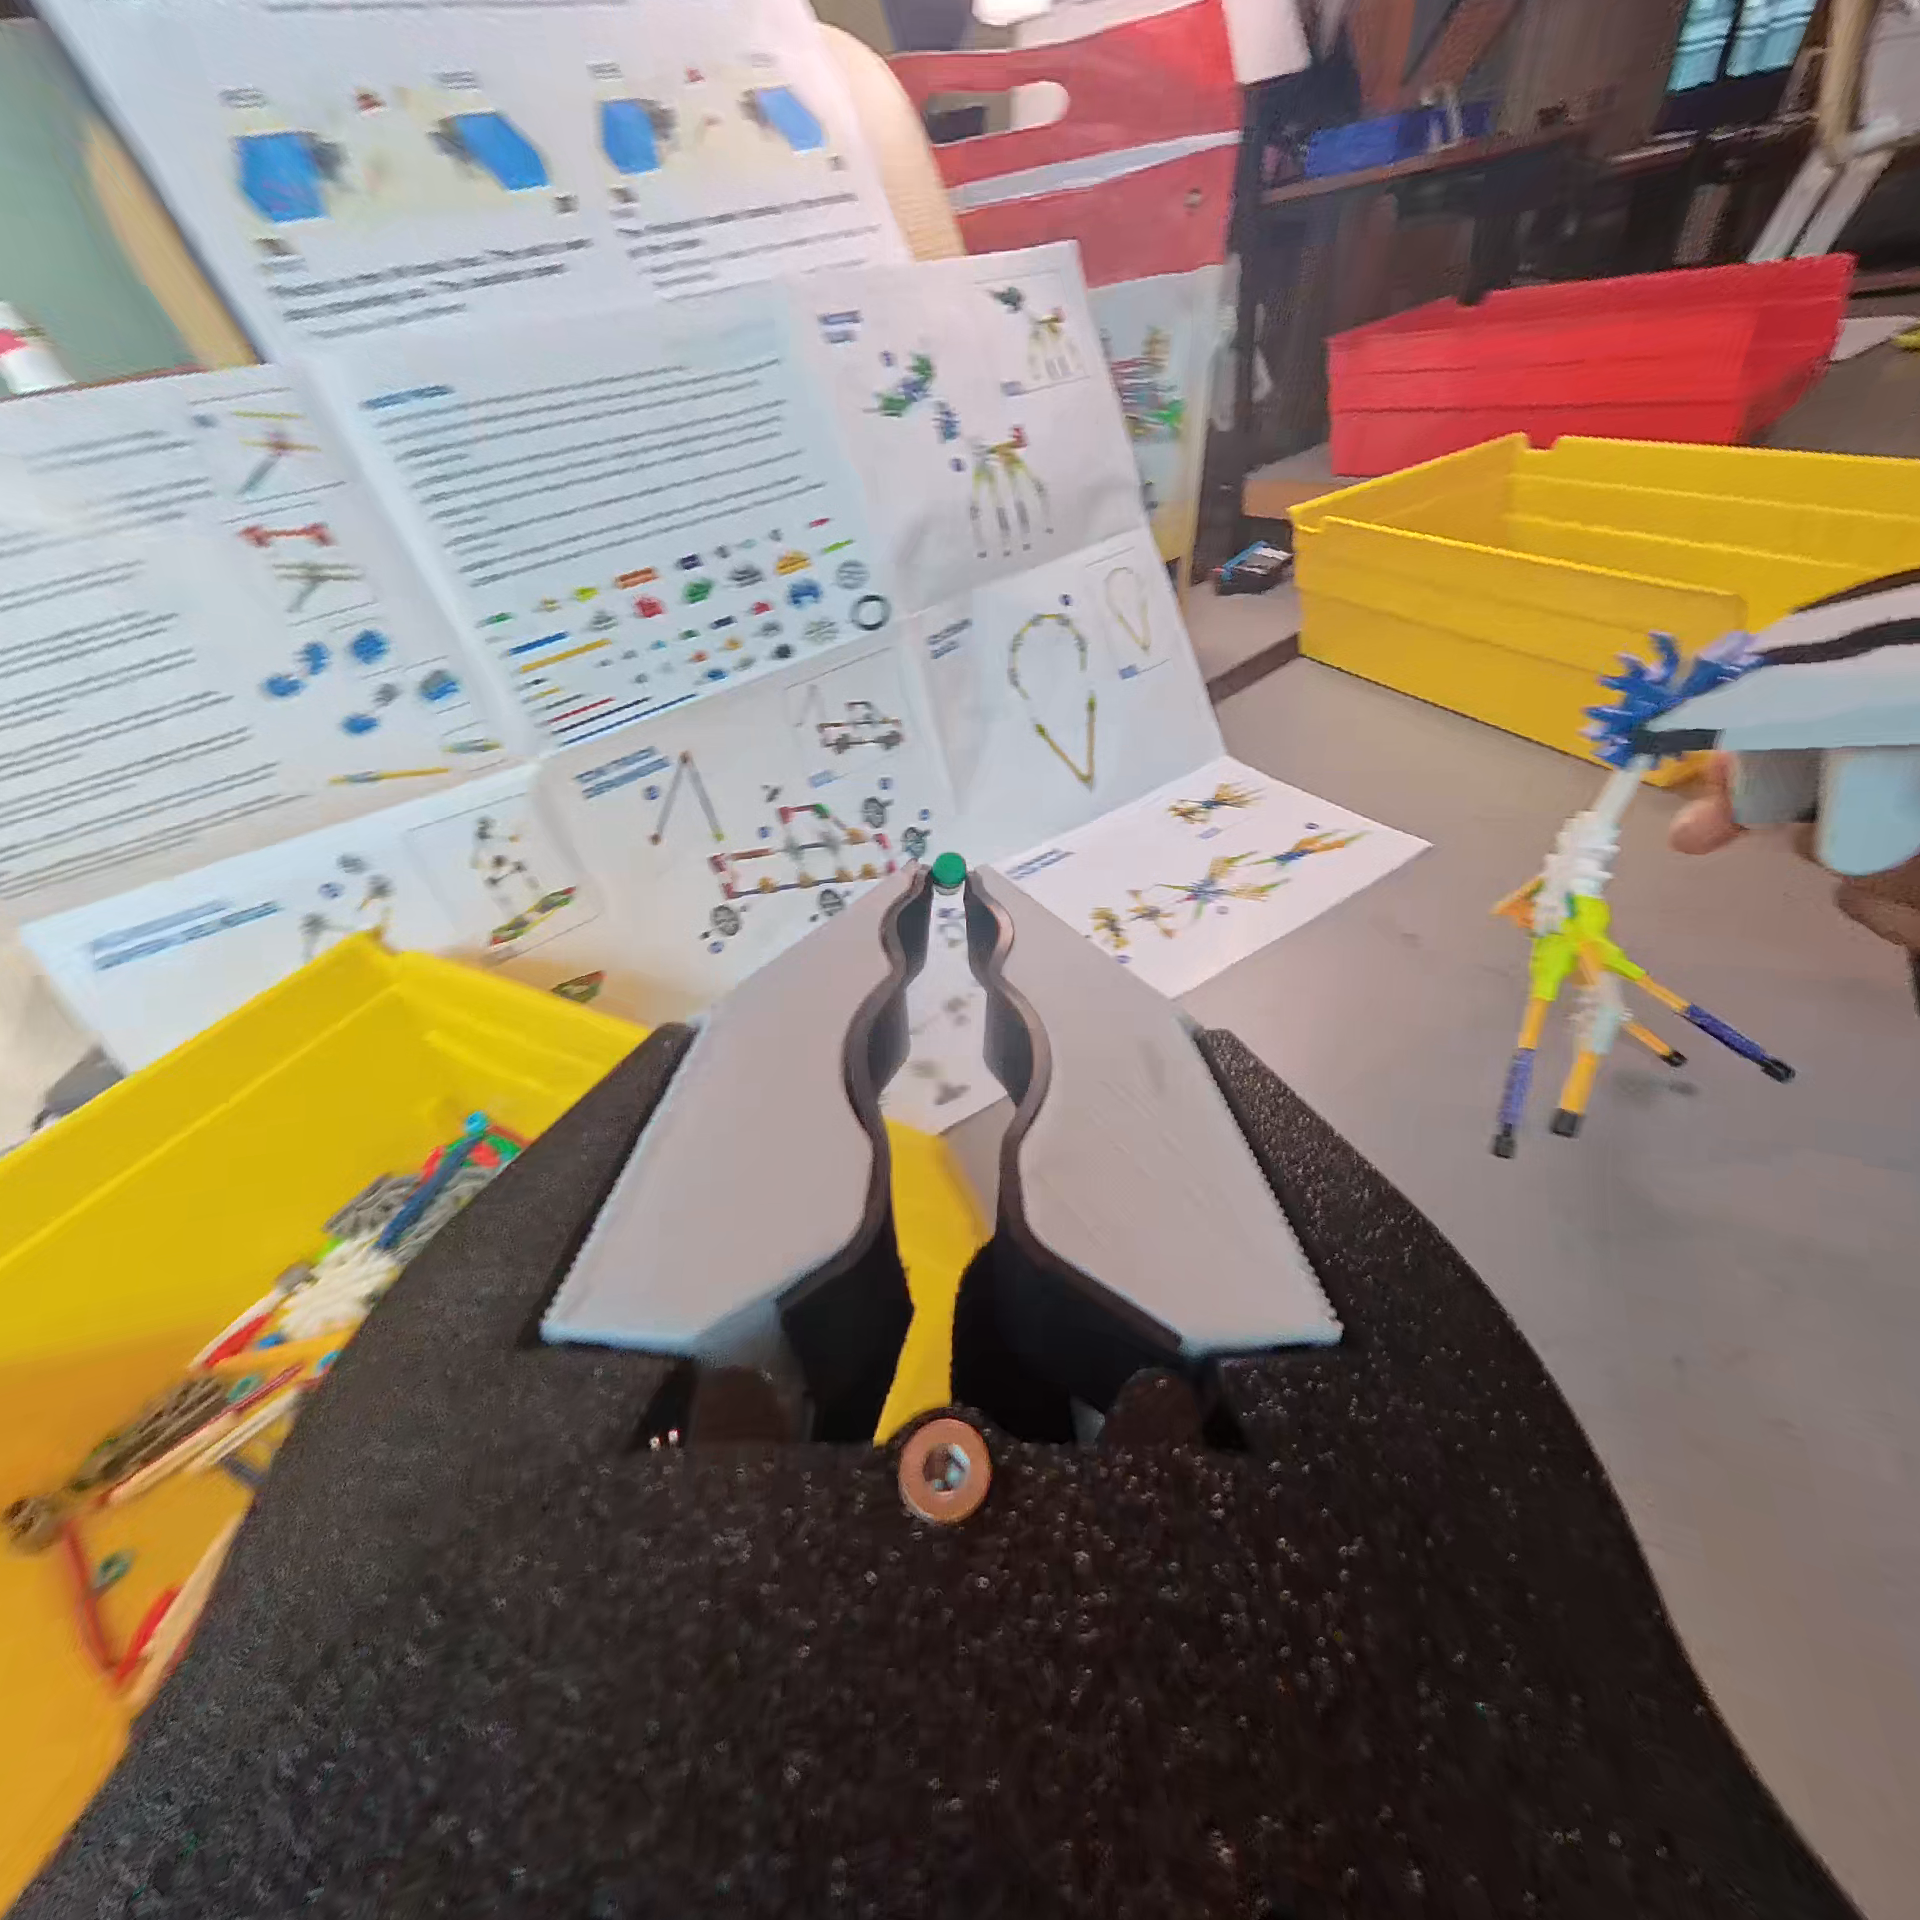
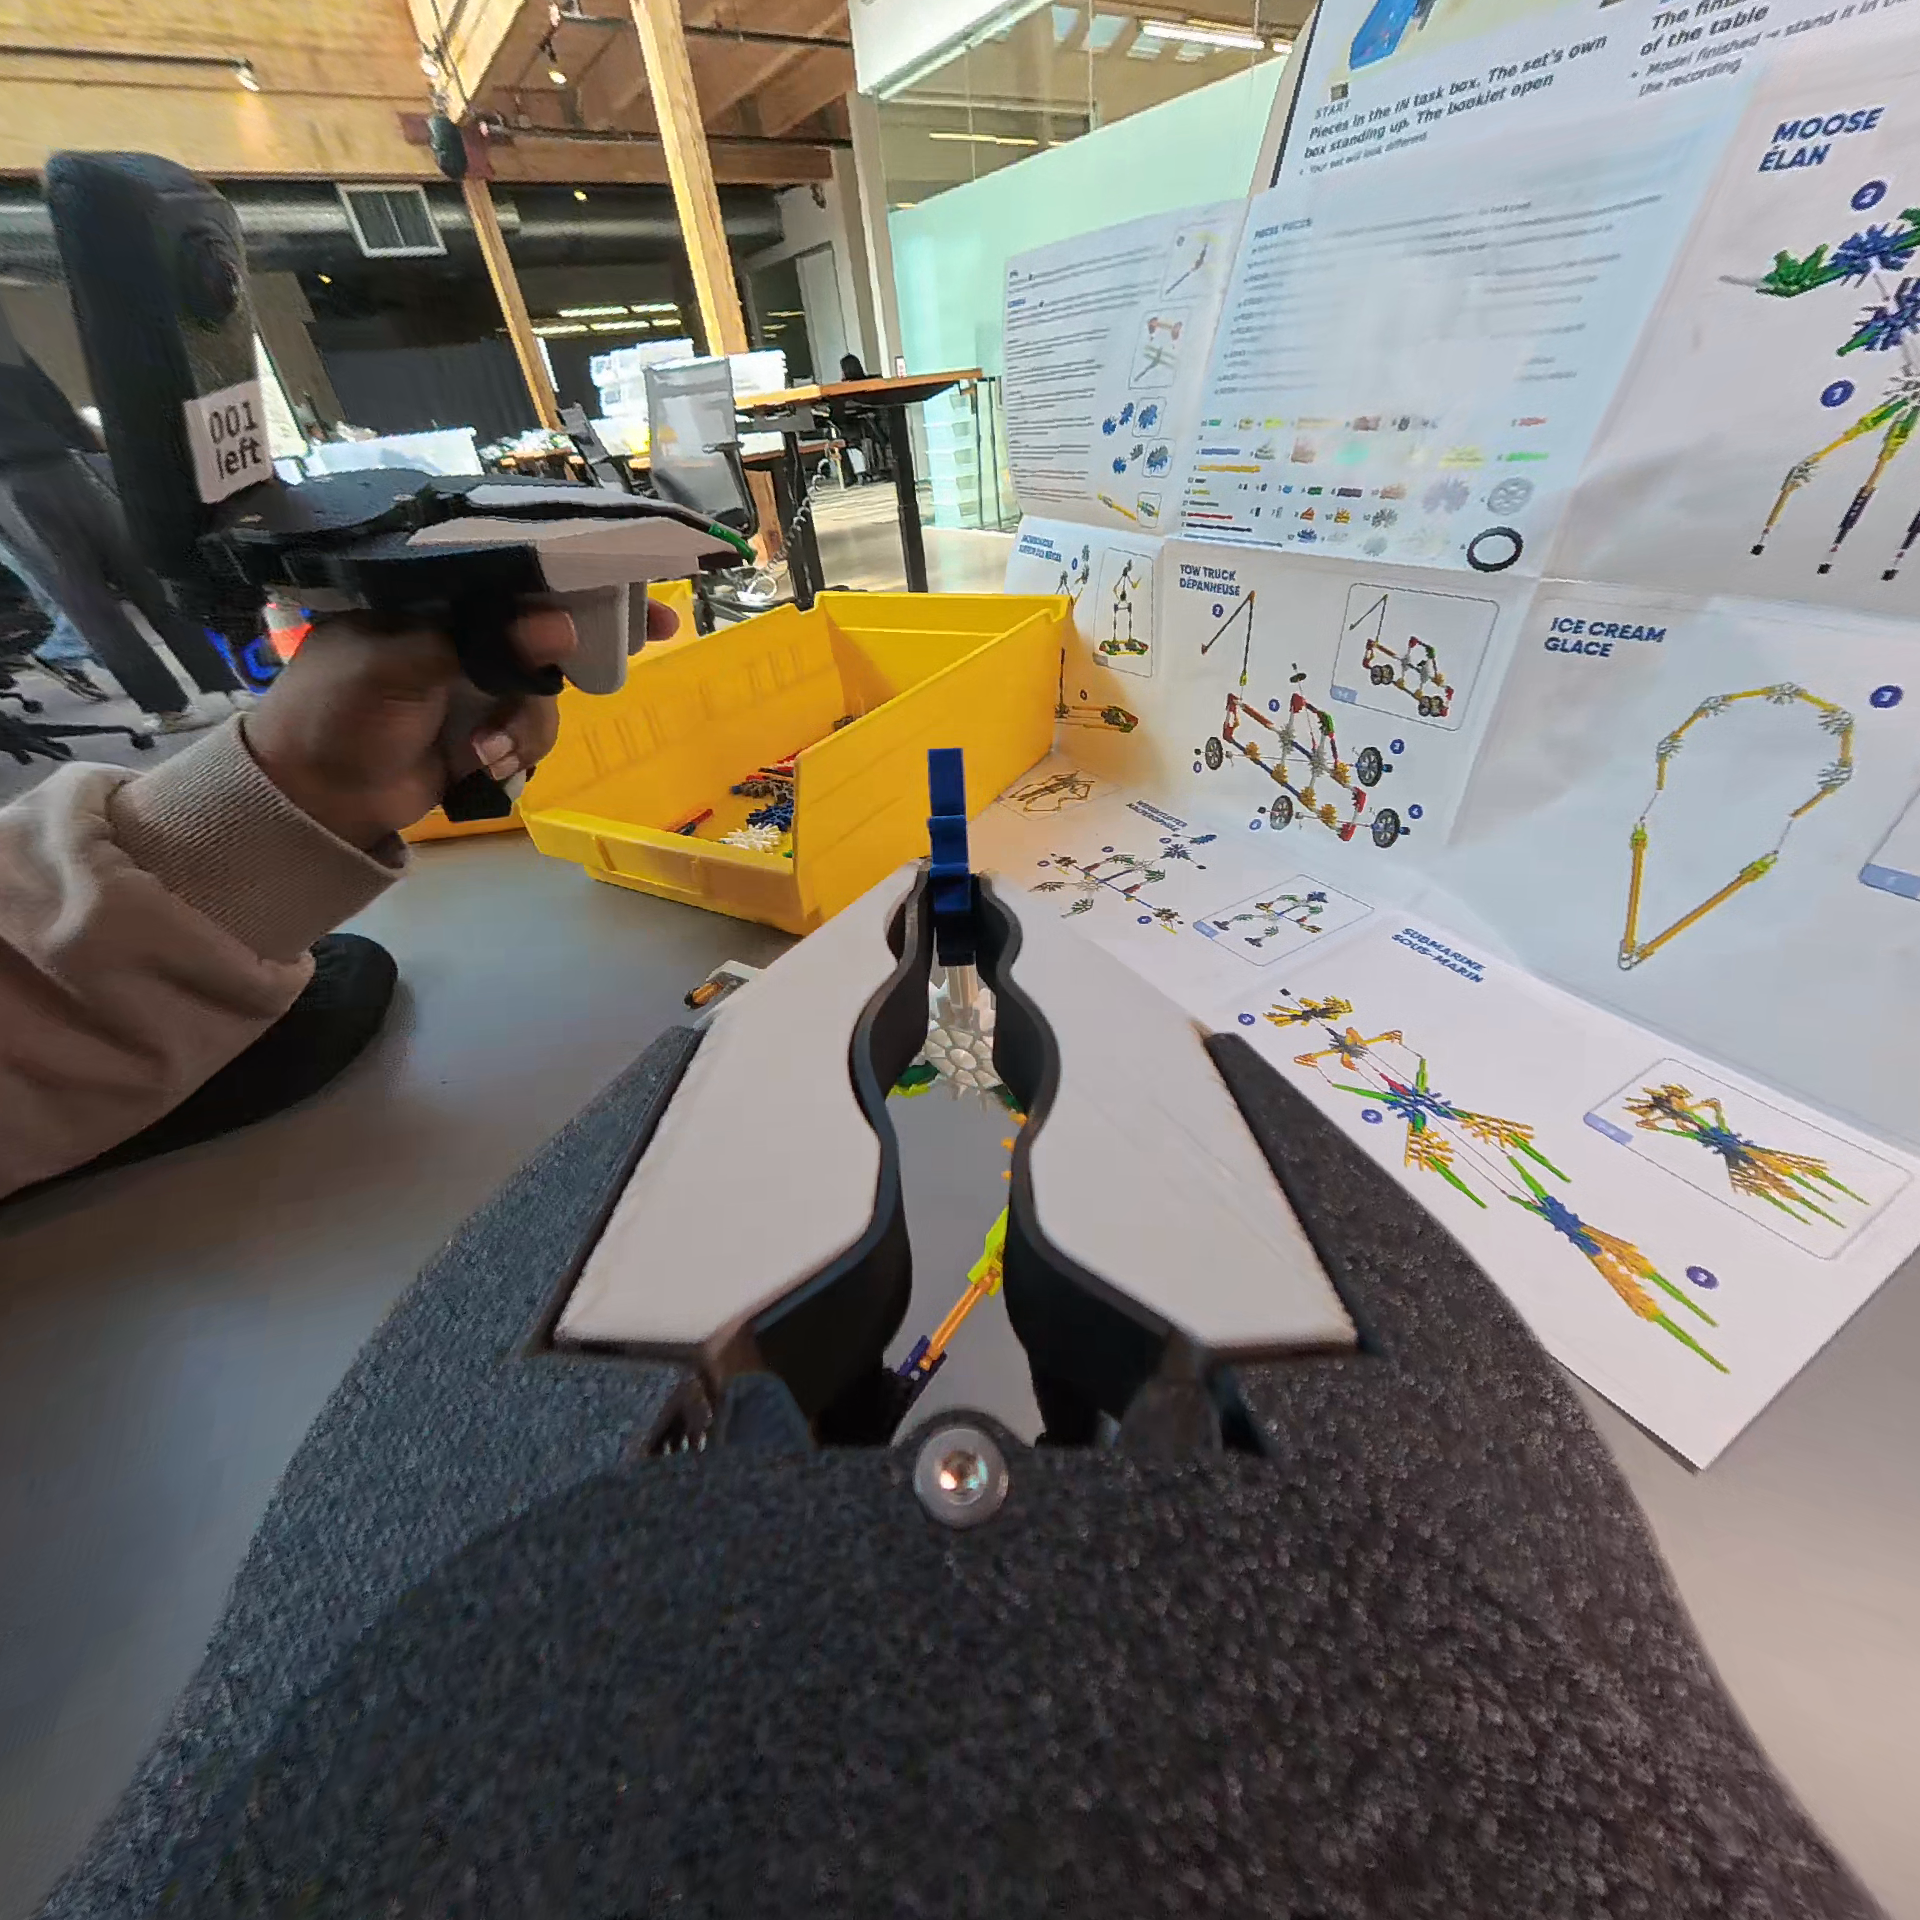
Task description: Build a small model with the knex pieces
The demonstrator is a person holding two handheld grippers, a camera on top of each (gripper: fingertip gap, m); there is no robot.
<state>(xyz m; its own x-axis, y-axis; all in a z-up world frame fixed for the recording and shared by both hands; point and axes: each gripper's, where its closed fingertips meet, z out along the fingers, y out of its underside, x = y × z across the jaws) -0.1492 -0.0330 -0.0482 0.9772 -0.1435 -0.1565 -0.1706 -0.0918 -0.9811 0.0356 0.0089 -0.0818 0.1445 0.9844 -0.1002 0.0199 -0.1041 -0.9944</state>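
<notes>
Holding a small green piece (image 1: 948, 869) at the very tips: the left gripper (image 1: 943, 883) is nearly closed, with only a narrow gap where the piece sits pinched. Whether it is a rod end or a cap cannot be told. The gripper hangs in the air above the near corner of a yellow bin (image 1: 208, 1091), which holds loose building pieces (image 1: 312, 1299) in white, red, blue and grey.

The right gripper (image 2: 951, 894) is closed down on a blue connector (image 2: 948, 831) that stands upright out of its tips. This connector tops a toy model (image 1: 1579, 935). Below it run a white rod, a white toothed connector, a lime-green body and yellow-and-blue legs with black feet. The feet are at or just above the grey table (image 1: 1455, 1351); contact cannot be confirmed.

The two grippers are well apart, with the model to the right of the left gripper. A hand (image 2: 416, 707) in a beige sleeve grips the left tool.

An instruction sheet (image 1: 623, 499) stands propped behind, its lower fold flat on the table. A second yellow bin (image 1: 1507, 582) and red bins (image 1: 1579, 364) sit farther right.
</notes>
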